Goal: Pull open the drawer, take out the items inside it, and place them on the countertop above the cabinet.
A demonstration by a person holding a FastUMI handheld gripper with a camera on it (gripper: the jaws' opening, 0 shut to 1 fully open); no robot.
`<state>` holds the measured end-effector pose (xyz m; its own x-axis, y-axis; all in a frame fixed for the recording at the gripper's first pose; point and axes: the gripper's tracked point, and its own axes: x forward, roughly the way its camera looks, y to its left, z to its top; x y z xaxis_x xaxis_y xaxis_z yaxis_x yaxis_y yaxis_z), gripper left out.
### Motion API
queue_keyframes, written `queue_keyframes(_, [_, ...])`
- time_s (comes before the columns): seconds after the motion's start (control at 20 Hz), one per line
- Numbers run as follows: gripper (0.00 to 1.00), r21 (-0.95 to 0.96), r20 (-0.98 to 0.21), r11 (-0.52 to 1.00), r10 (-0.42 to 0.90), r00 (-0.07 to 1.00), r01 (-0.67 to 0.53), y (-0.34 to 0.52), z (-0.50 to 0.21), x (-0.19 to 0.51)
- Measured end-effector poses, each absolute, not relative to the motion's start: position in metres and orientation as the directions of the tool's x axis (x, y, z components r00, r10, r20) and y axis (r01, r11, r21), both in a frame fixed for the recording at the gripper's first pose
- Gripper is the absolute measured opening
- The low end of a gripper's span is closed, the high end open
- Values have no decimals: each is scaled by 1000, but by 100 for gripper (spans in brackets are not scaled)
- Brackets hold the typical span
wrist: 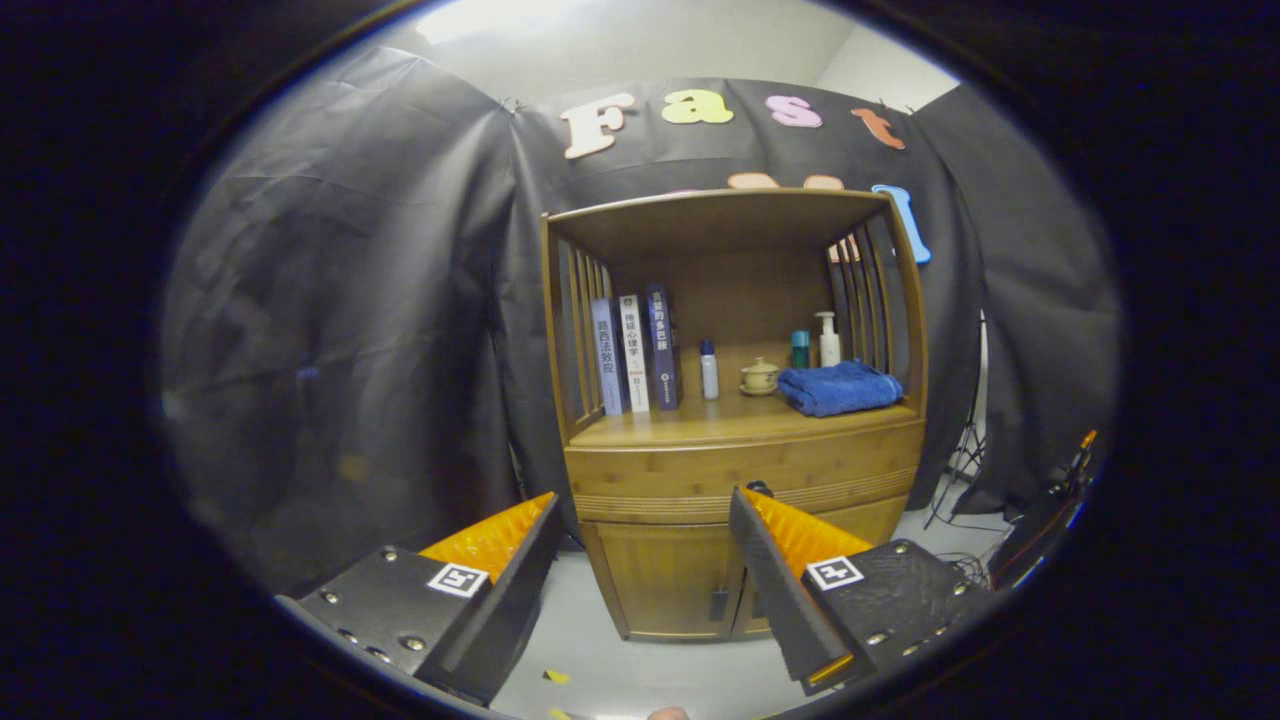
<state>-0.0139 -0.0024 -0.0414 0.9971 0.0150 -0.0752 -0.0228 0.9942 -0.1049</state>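
Nearest, the tool [645, 515] hangs with its orange fingers [492, 540] wide apart, gripping nothing. Beyond them stands the cabinet [735, 420], its drawer [745, 470] closed. On the surface [700, 425] above sit books [636, 352], bottles [709, 370] and a blue towel [838, 388].

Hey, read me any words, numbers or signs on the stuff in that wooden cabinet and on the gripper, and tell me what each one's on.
"路西法效应": spine of the left book.
"贪婪的多巴胺": spine of the right book.
Middle book: spine too blurred to read surely.
Bottles: print too small to read.
Gripper, open before the drawer: its square markers are patterns, no words.
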Motion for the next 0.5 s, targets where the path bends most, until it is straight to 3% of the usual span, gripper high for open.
queue_keyframes(0.5, [100,-125,-32,992,-11,999,7,-11,-30,-15])
